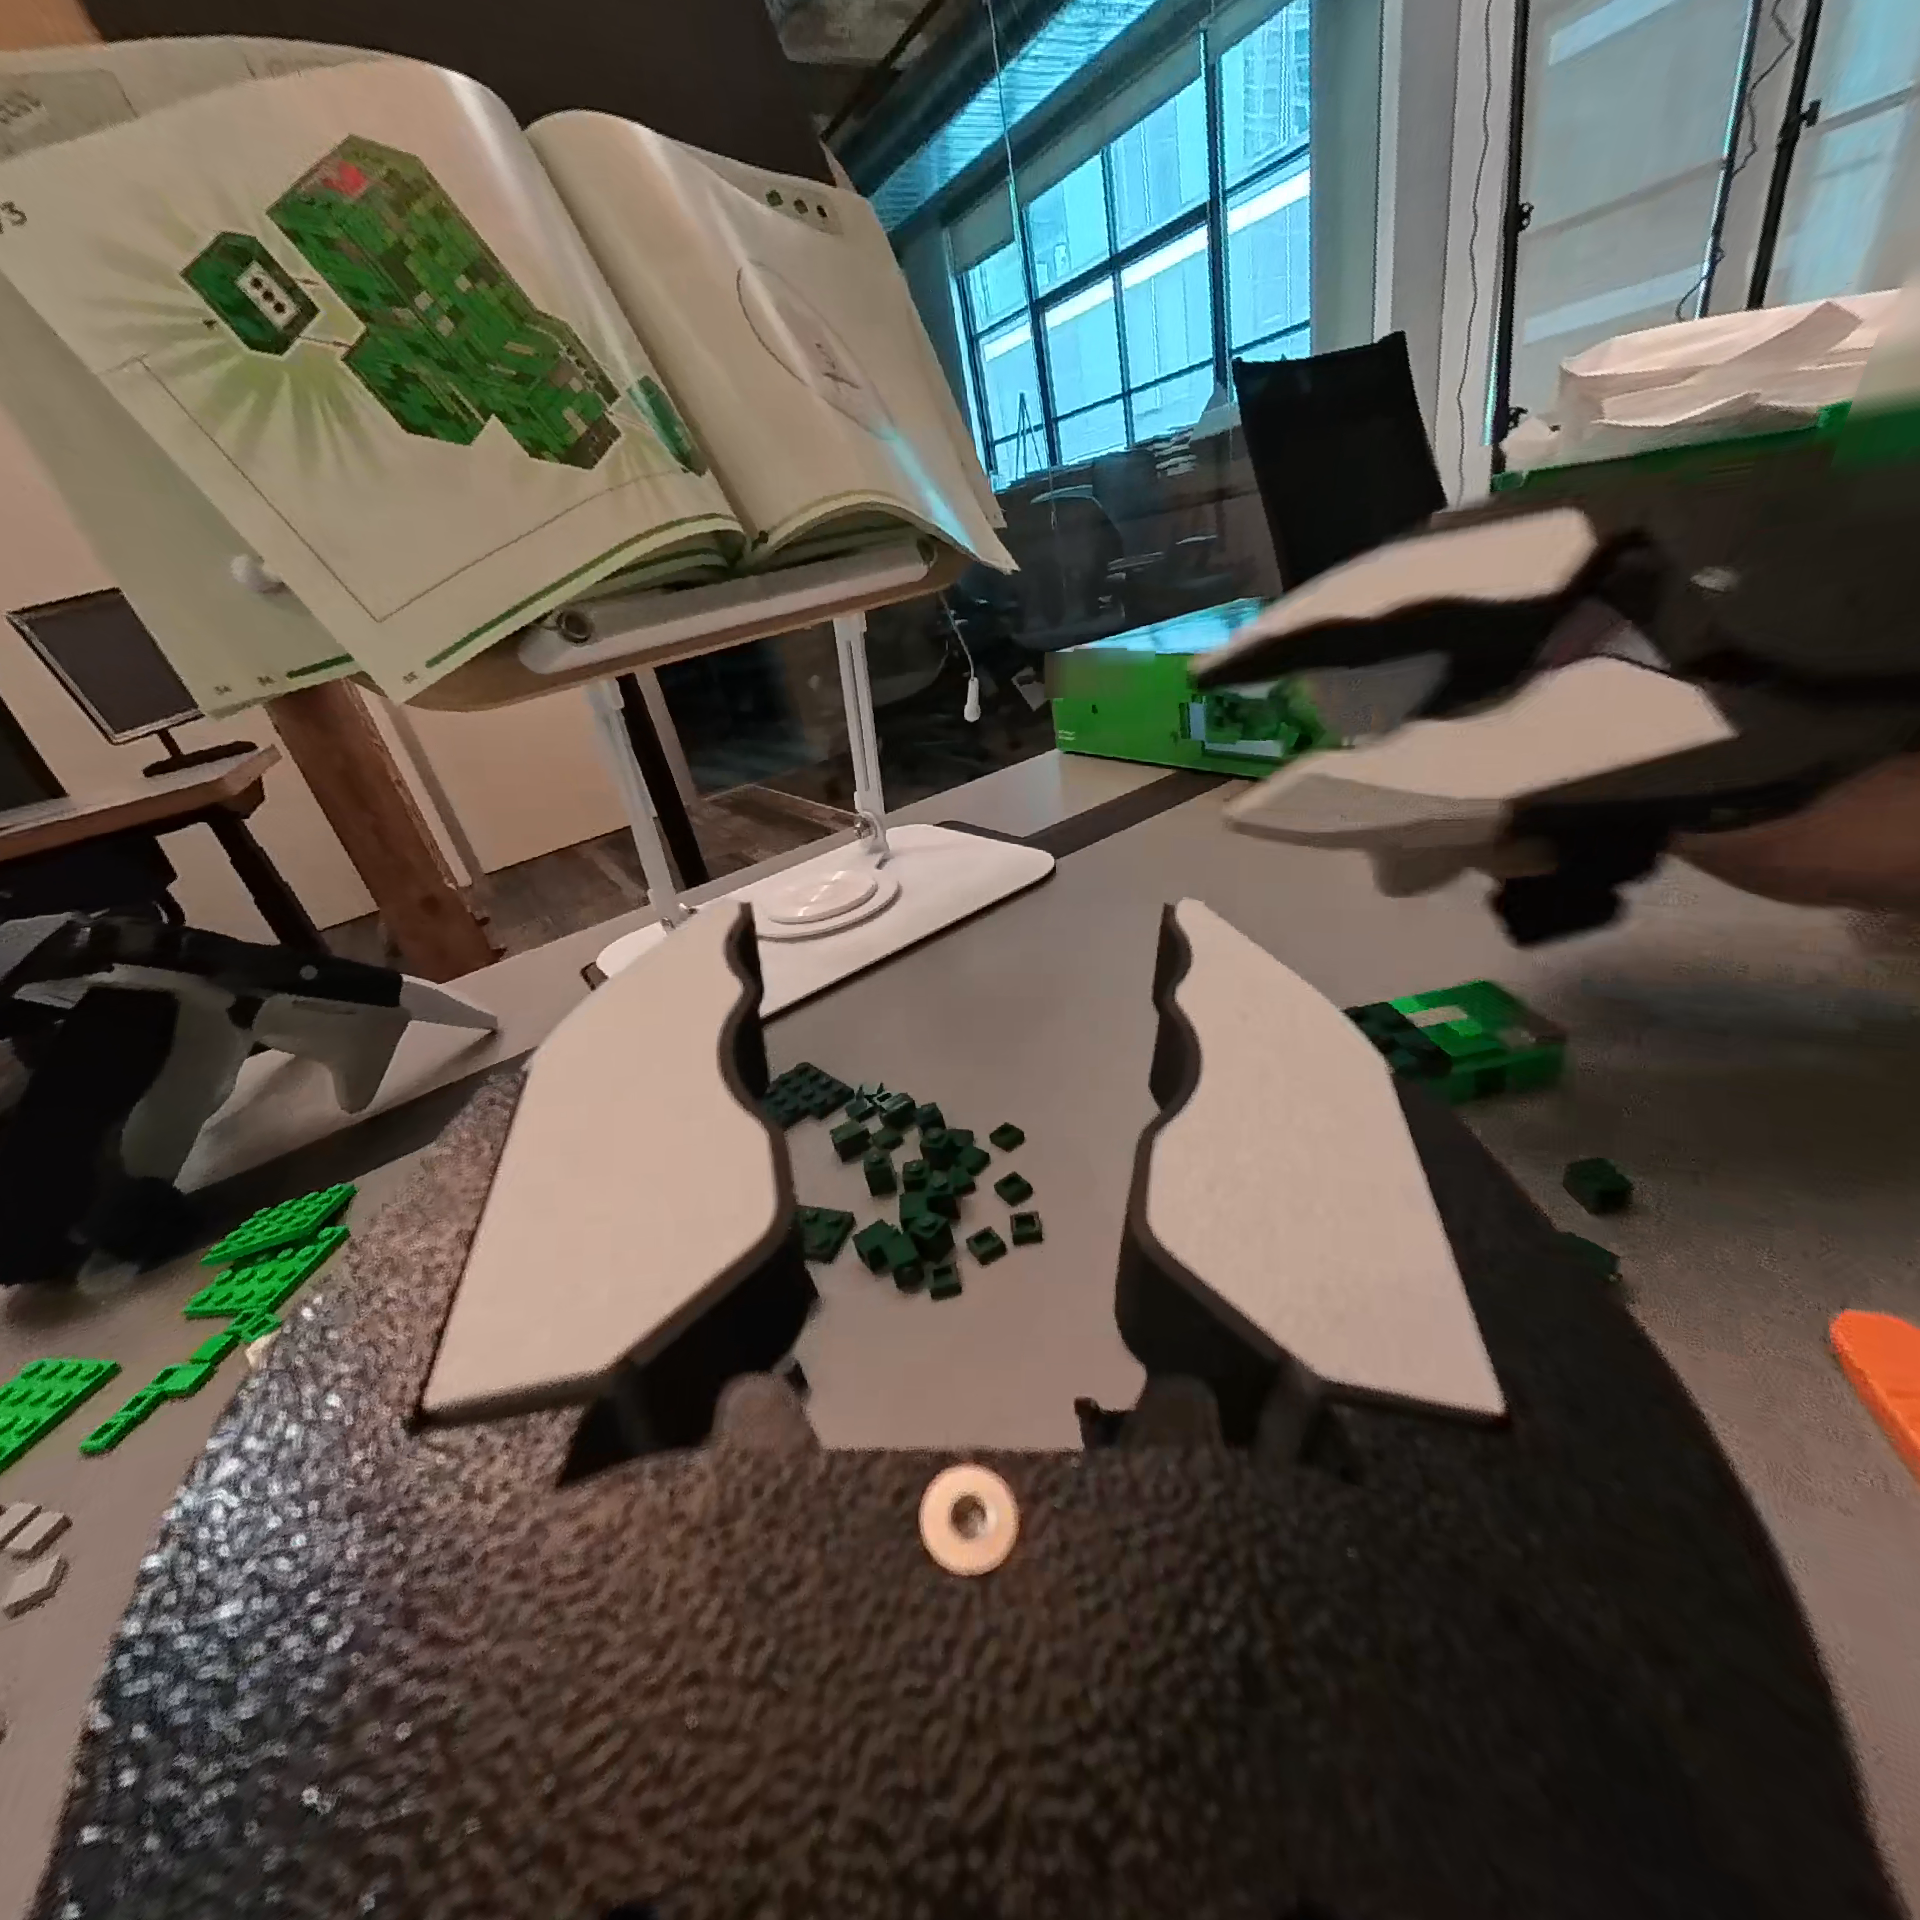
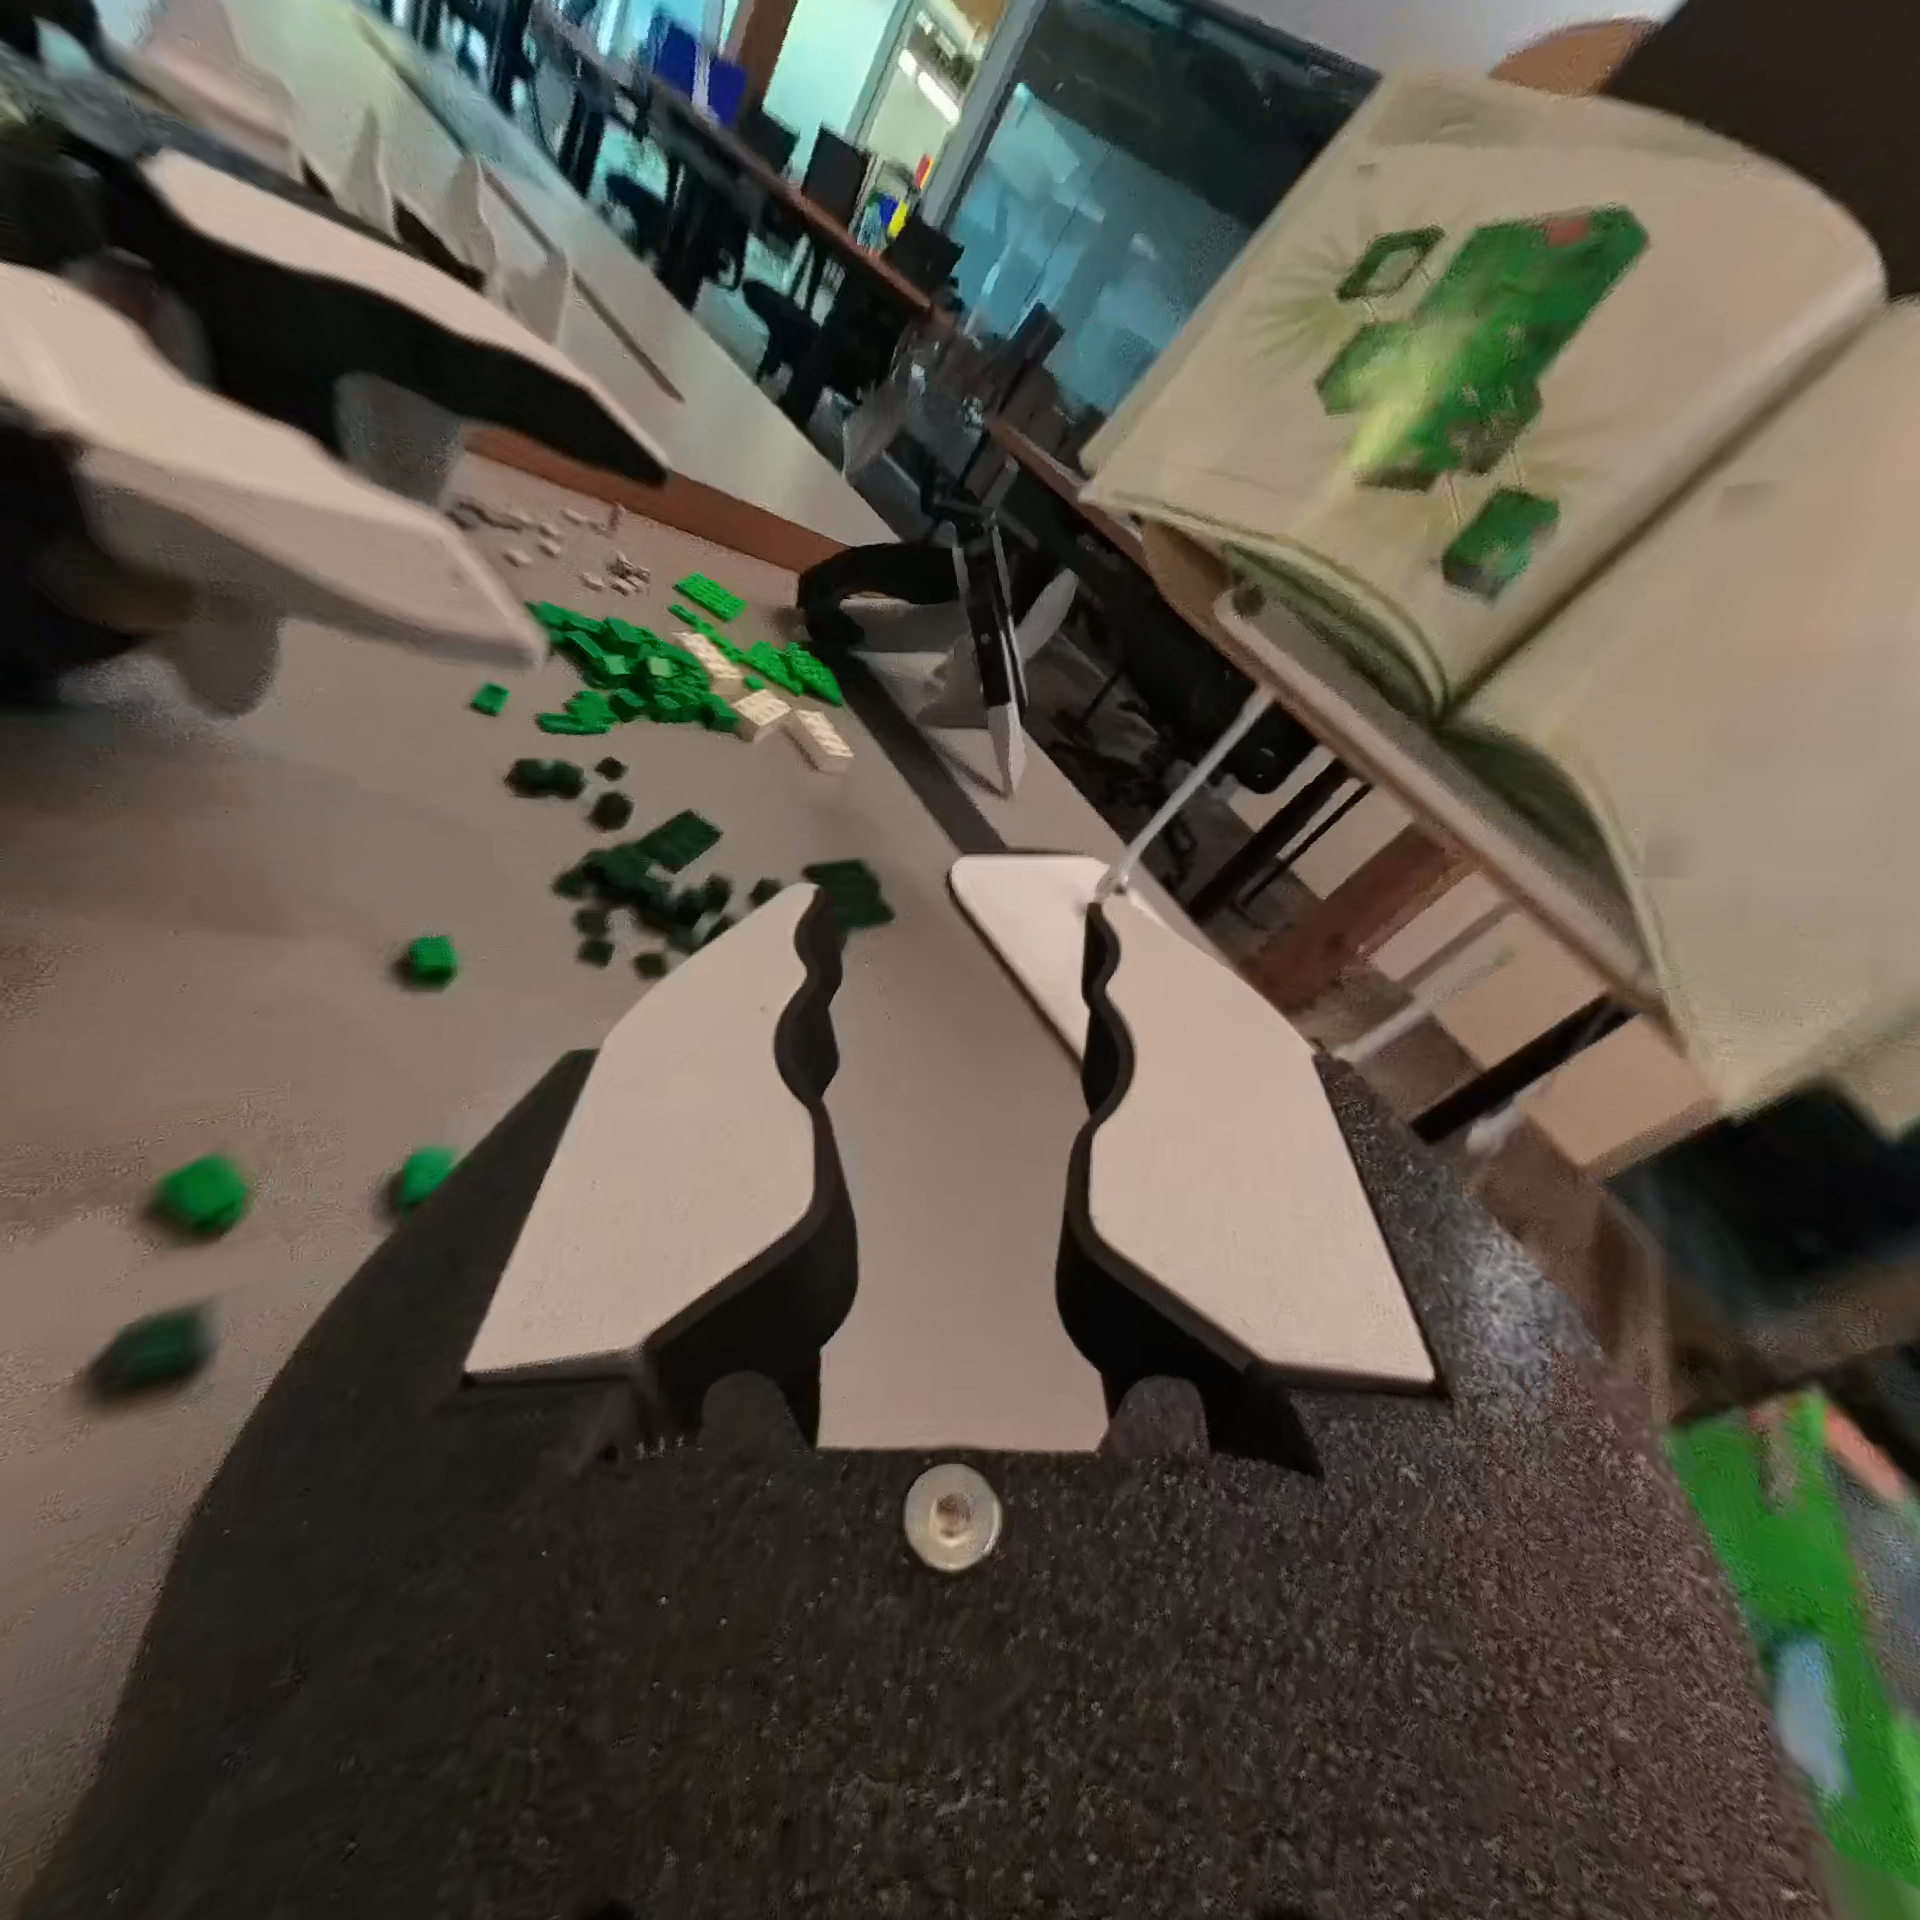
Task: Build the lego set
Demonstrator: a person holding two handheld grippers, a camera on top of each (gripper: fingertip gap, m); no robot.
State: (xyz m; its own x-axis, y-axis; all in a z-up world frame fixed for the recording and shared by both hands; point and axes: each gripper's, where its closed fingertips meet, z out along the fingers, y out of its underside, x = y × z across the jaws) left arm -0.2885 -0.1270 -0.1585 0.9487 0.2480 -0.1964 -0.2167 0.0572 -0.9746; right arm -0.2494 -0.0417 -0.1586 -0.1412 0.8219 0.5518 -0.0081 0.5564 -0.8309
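two empty grippers, left gripper (image 1: 956,925) and right gripper (image 2: 956,904), over one table (image 1: 1039,997).

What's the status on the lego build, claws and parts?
Left claw open, empty, above dark green pieces. Right claw open, empty. Partial green build on table, untouched. Nothing blocking.

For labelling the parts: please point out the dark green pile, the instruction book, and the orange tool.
dark green pile (image 1: 914,1184): left wrist view, pile centre.
instruction book (image 1: 416,343): left wrist view, left page.
orange tool (image 1: 1886,1382): left wrist view, visible end.
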